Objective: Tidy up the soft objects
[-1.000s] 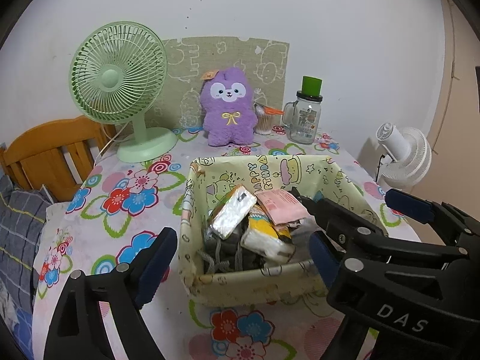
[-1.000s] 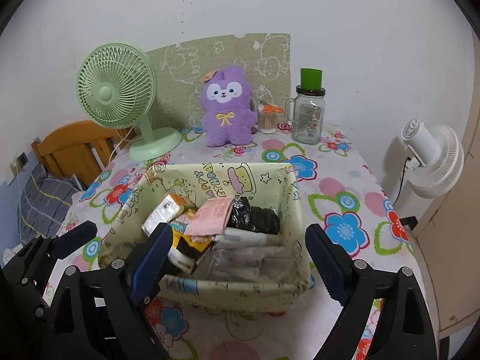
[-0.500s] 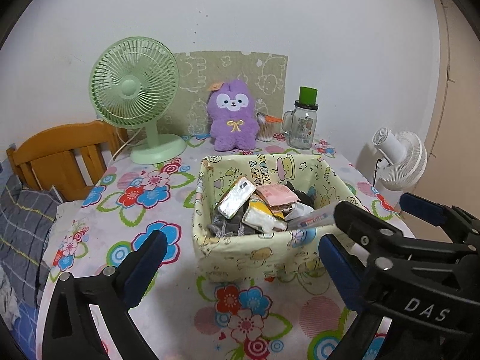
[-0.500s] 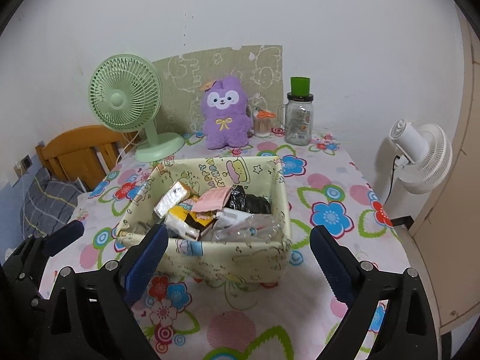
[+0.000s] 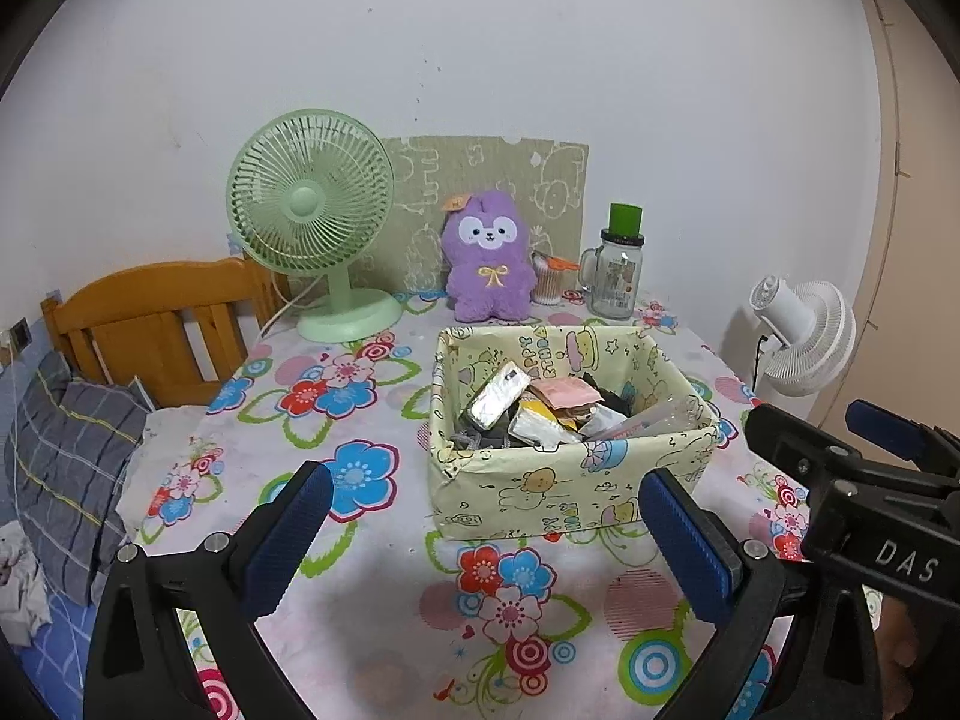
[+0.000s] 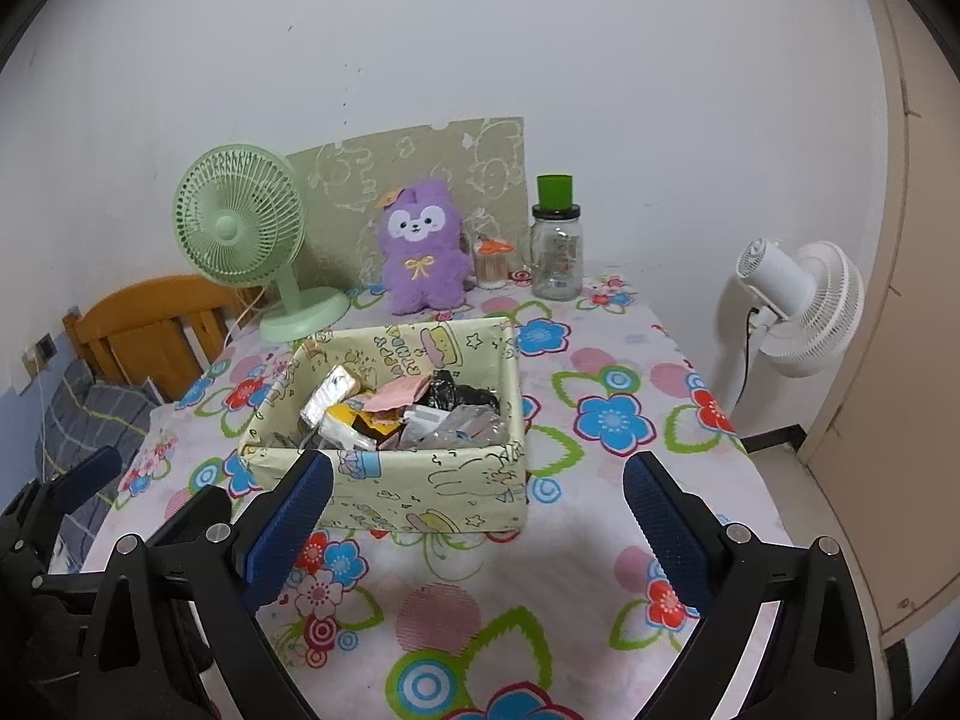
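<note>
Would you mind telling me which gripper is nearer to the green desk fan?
Left. The left gripper hovers open on the green desk fan's side of the fabric box; the right gripper sits beyond it.

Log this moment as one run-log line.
left gripper: open, empty | right gripper: open, empty | fabric bin: filled, on table

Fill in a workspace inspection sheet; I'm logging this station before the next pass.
Surface: floral tablecloth covers the table.
Job's things: fabric box mid-table, packed with wrapped packets; purple plush upright at the back.
Clutter: green desk fan, glass jar with green lid, small container beside the plush.
Grippers: left hand-held gripper open, holding nothing; right hand-held gripper open, holding nothing; both sets of jaws have just been opening.
Cables: desk fan's cord trails off the table's left edge; black cord at the white fan.
Surroundings: white fan right, wooden headboard and grey bedding left.
</note>
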### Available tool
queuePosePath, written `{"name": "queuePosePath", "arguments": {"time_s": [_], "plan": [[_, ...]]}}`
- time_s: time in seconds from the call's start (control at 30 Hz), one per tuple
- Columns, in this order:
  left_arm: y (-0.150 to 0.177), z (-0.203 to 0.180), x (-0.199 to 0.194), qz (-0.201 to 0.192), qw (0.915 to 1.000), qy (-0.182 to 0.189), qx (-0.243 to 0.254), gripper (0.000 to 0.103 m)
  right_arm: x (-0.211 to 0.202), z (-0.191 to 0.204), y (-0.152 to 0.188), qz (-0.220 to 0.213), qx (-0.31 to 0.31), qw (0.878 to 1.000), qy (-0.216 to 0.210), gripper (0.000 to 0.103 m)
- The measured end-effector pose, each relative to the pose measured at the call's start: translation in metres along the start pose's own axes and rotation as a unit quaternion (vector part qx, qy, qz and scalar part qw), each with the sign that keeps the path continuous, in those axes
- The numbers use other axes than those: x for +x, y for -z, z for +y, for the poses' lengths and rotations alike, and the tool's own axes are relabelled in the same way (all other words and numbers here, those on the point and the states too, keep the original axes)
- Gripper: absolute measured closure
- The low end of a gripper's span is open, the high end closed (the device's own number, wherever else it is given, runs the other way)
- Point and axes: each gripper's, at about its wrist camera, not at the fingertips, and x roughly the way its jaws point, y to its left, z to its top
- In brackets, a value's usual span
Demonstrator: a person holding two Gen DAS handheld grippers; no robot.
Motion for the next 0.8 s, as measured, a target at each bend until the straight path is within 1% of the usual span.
{"name": "queuePosePath", "arguments": {"time_s": [0.1,0.27,0.43,0.8], "plan": [[0.000,0.001,-0.008,-0.008,1.0000,0.000,0.001,0.000,-0.010,-0.003,0.001,-0.004,0.004,1.000,0.005,0.004],[0.000,0.003,-0.023,-0.022,0.9997,-0.004,-0.003,0.000,-0.029,-0.005,0.003,-0.022,0.005,1.000,0.009,0.004],[0.002,0.004,-0.035,-0.023,0.9997,0.000,-0.008,0.000,-0.043,-0.009,0.006,-0.036,0.006,0.999,0.007,0.002],[0.005,-0.002,-0.060,-0.048,0.9988,0.001,-0.004,0.000,-0.068,-0.009,0.012,-0.062,-0.001,0.998,0.019,0.000]]}}
